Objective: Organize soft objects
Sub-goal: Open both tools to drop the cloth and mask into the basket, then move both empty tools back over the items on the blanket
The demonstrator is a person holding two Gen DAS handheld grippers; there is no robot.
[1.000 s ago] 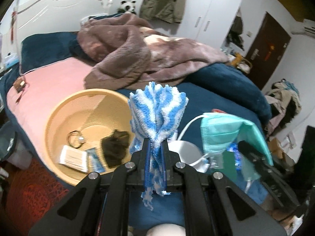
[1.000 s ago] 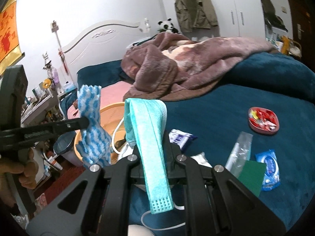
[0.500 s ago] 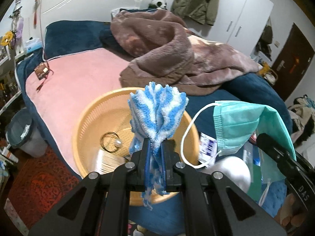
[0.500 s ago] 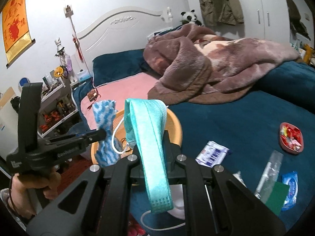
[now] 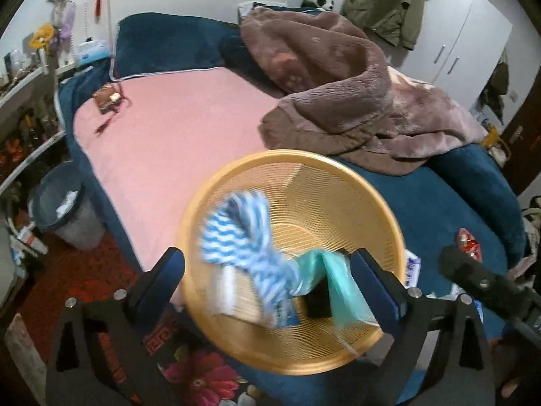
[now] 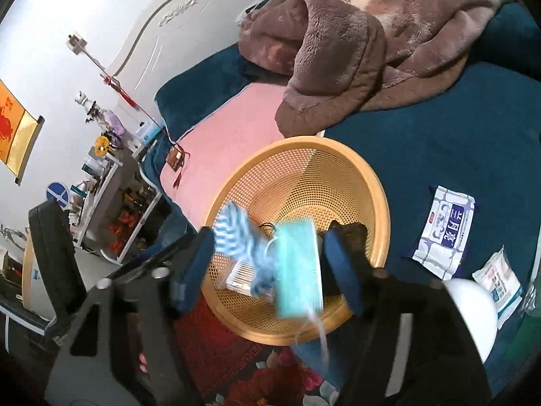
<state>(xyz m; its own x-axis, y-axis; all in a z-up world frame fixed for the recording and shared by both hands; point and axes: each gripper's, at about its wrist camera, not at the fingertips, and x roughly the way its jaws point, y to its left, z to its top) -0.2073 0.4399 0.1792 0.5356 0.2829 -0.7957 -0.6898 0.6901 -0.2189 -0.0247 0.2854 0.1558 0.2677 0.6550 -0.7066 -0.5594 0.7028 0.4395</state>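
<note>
- The left gripper was pointing down over the yellow basket, which stood at the near edge of the bed; its fingers were spread wide and held nothing.
- The right gripper was tilted over the same basket, its fingers wide apart and also empty.
- The blue-white cloth was blurred, between the left fingers and inside the basket rim.
- The teal face mask was blurred between the right fingers, above the basket's near wall.
- Only the right view showed the tissue packet on the blue cover beside the basket.
- Only the left view showed the trash bin on the floor beside the bed.
</note>
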